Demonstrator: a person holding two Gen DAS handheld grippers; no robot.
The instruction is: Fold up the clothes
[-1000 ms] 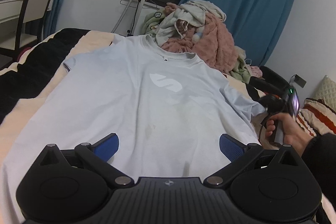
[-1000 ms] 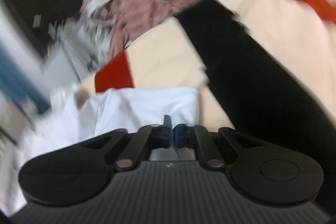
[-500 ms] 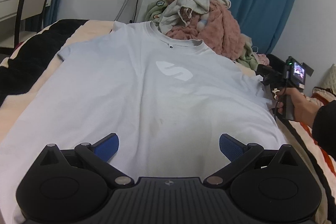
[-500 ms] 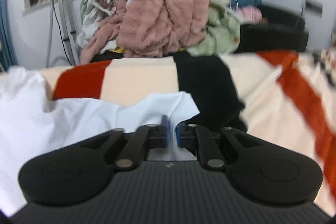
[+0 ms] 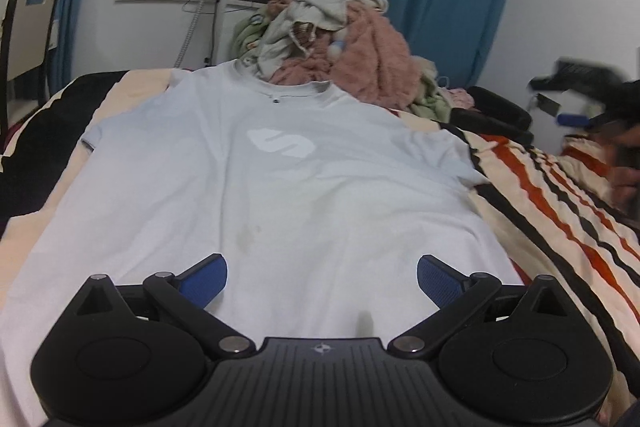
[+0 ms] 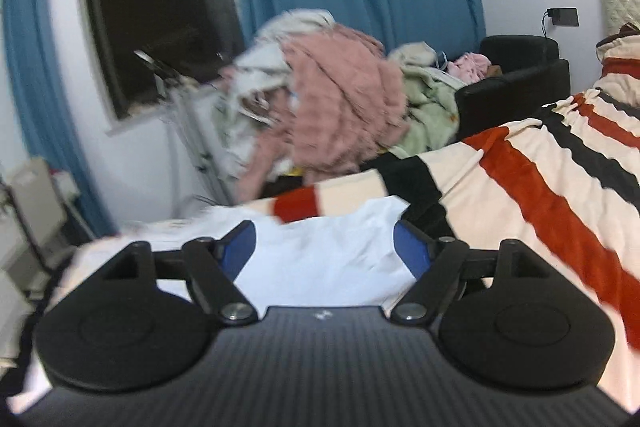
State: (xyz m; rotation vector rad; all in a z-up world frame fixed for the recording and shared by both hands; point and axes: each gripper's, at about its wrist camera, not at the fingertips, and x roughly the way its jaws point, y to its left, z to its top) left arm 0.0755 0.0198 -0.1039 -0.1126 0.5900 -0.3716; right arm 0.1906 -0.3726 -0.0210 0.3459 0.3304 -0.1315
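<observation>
- The white T-shirt [image 5: 280,195] lies spread flat, front up, on the striped blanket [image 5: 560,211].
- Left gripper [image 5: 322,277] hovers over its hem, jaws wide, empty.
- Right gripper [image 6: 324,247] gapes above its sleeve [image 6: 360,227], holding nothing.

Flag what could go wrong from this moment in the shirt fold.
1. The pale blue short-sleeved T-shirt has its collar right against the heap of pink and cream laundry; a fold toward the collar could snag that heap.
2. The sleeve by the right hand-held gripper lies rumpled on the striped red, black and cream blanket, so creases may get folded in.
3. The left hand-held gripper is open over the hem; closing there might pinch the blanket too.
</observation>
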